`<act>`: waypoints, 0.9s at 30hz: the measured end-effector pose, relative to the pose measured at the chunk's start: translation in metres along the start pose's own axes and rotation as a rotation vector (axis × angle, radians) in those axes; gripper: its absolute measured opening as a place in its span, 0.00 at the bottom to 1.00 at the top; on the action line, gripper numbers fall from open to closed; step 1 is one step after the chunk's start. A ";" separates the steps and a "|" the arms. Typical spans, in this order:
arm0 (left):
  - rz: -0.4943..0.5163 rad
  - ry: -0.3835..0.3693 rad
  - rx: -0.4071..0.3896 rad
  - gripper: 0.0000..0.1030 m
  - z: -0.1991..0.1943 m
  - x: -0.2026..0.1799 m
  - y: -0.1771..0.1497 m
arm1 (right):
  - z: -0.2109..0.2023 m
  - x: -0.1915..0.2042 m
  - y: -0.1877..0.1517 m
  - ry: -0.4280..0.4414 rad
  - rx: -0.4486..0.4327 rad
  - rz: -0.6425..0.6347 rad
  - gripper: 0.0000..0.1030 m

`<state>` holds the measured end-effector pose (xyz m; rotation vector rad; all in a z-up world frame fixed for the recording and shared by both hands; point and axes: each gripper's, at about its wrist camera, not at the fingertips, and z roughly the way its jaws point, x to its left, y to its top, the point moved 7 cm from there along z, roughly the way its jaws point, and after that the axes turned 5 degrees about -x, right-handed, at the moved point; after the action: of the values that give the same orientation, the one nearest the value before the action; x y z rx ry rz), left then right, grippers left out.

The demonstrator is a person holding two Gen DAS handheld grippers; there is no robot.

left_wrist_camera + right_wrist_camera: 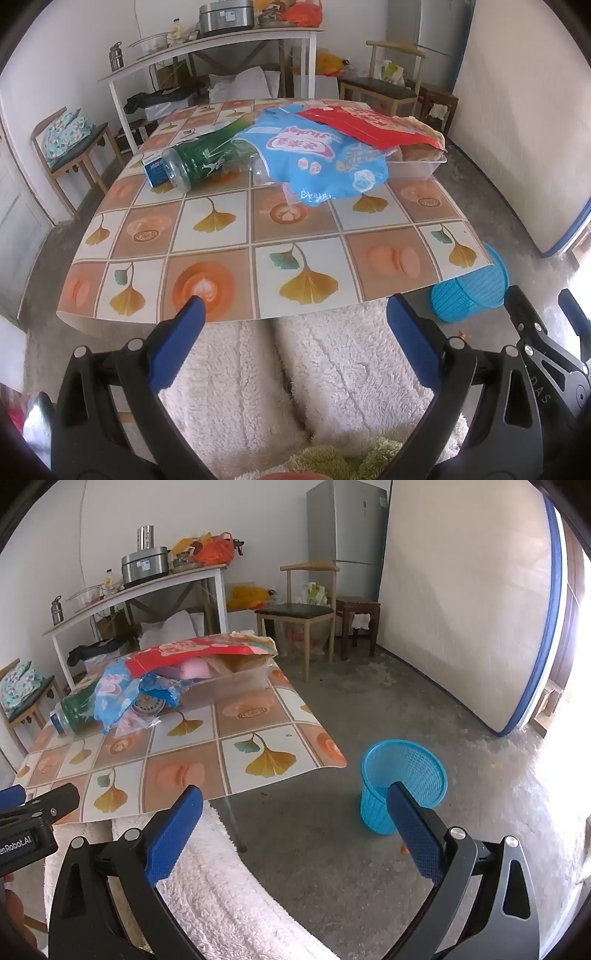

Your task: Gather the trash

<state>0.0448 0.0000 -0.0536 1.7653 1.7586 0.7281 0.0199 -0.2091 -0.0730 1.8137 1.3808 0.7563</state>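
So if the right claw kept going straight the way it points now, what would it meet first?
Probably the bare concrete floor, between the table and the blue mesh bin. The open right claw aims down between them, though depth is unclear.

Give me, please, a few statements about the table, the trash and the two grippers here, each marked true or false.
1. The left gripper is open and holds nothing. True.
2. The green plastic bottle stands upright on the table. False: it lies on its side.
3. The blue mesh wastebasket stands on the floor beside the table. True.
4. The right gripper is shut on the blue snack bag. False: it is open and empty; the bag lies on the table.
5. The red package sits inside the wastebasket. False: it rests over the clear plastic tray on the table.
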 end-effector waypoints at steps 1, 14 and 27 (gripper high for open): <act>0.001 0.000 0.001 0.92 0.000 0.000 0.000 | 0.000 0.000 0.000 -0.001 -0.004 -0.001 0.94; -0.007 0.001 0.004 0.92 0.000 -0.002 -0.002 | -0.001 0.002 0.001 0.002 -0.007 -0.003 0.94; -0.011 -0.008 0.009 0.92 0.004 0.000 -0.004 | -0.001 0.002 0.001 0.000 -0.008 -0.004 0.94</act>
<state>0.0453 0.0003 -0.0594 1.7609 1.7674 0.7089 0.0202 -0.2075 -0.0711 1.8041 1.3798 0.7587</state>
